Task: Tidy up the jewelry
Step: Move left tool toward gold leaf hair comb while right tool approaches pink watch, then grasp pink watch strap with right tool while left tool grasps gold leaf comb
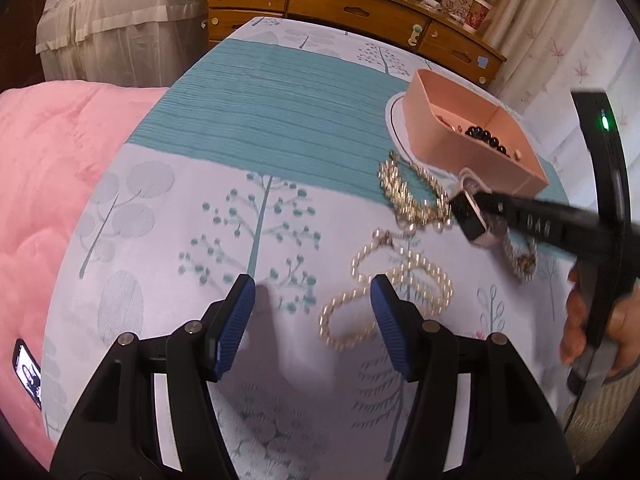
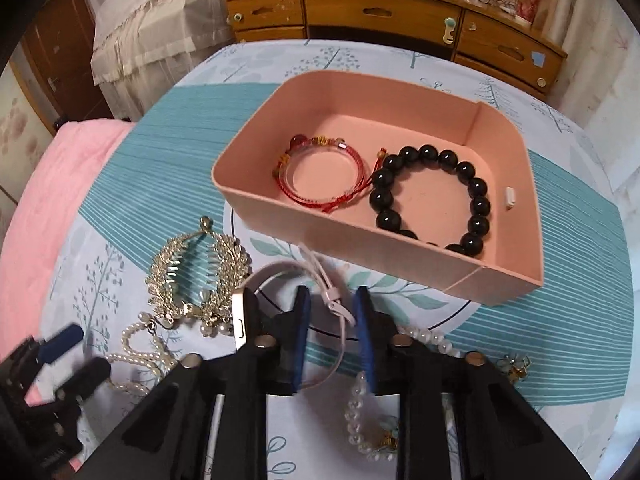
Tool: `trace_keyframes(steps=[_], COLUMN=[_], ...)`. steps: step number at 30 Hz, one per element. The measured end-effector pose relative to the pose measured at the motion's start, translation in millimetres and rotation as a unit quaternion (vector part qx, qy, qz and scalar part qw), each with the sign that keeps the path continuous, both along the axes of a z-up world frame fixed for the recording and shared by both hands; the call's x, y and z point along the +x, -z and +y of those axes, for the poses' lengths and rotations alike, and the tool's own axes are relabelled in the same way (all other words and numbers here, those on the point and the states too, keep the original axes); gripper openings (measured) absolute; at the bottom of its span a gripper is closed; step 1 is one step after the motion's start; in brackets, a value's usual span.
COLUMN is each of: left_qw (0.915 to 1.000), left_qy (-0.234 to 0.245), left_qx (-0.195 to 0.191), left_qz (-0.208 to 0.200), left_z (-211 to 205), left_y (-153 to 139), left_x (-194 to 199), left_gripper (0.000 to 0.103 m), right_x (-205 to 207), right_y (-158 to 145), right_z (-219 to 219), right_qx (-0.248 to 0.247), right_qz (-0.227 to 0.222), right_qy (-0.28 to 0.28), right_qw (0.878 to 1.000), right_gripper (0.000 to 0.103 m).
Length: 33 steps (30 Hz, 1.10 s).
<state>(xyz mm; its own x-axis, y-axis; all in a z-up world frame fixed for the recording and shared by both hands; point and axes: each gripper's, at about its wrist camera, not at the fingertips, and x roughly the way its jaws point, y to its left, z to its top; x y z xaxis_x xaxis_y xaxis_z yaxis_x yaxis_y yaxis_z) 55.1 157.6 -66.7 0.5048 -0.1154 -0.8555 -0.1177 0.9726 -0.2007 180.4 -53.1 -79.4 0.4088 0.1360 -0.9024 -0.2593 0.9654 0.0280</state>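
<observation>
A pink box (image 2: 360, 248) on the bed holds a red cord bracelet (image 2: 324, 176) and a black bead bracelet (image 2: 432, 200). In front of it lie a gold hair comb (image 2: 200, 276), a pearl necklace (image 2: 136, 344), a pearl bracelet (image 2: 356, 416) and a watch (image 2: 240, 316). My right gripper (image 2: 332, 320) is down over the watch. The pale strap (image 2: 334, 304) runs between its jaws, with a gap still showing on the left side; the case sits outside the left finger. My left gripper (image 1: 312, 292) hovers open over the sheet with nothing in it, beside the pearl necklace (image 1: 384, 280).
A pink quilt (image 1: 48, 200) with a phone (image 1: 28, 372) on it lies to the left. A wooden dresser (image 1: 340, 4) stands behind the bed. A small flower brooch (image 2: 514, 364) rests at the right. A hand (image 1: 584, 320) holds the right gripper's handle.
</observation>
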Motion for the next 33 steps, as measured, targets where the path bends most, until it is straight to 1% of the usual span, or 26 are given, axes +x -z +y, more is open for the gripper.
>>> trace_keyframes(steps=[9,11,13,17,24,30,33], left_qw=[0.9982,0.9967,0.9958,0.9971,0.9976,0.9968,0.9957], left_qy=[-0.008,-0.008,-0.007,-0.009,-0.009,-0.008,-0.005], left_qx=[-0.052,-0.07,-0.077,-0.053,-0.021,-0.005,-0.005], left_qz=[0.029,0.039,0.048,0.053,0.065,0.08,0.092], left_z=[-8.2,-11.3,-13.7,-22.0,-32.1,-35.3,-37.9], left_y=[-0.3,1.9,5.0,6.0,6.8,6.8,7.1], left_x=[62.2,73.4,81.5,91.4,99.9,104.0,108.2], left_gripper=[0.057,0.057,0.057,0.057,0.057,0.057,0.057], right_x=[-13.7,-17.5,-21.8,-29.9,-30.8,-29.1,-27.3], right_y=[4.2,4.3,4.2,3.3,2.7,2.5,2.3], right_z=[-5.5,-8.0,-10.2,-12.4,-15.9,-21.6,-26.1], right_qx=[0.02,0.027,0.028,0.03,0.04,0.06,0.074], right_qz=[-0.003,-0.002,-0.004,-0.007,-0.006,0.0,0.006], right_qy=[-0.002,-0.001,-0.002,-0.004,-0.004,-0.002,0.0], right_qw=[1.0,1.0,1.0,1.0,0.999,0.998,0.997], right_gripper=[0.01,0.01,0.01,0.01,0.01,0.01,0.01])
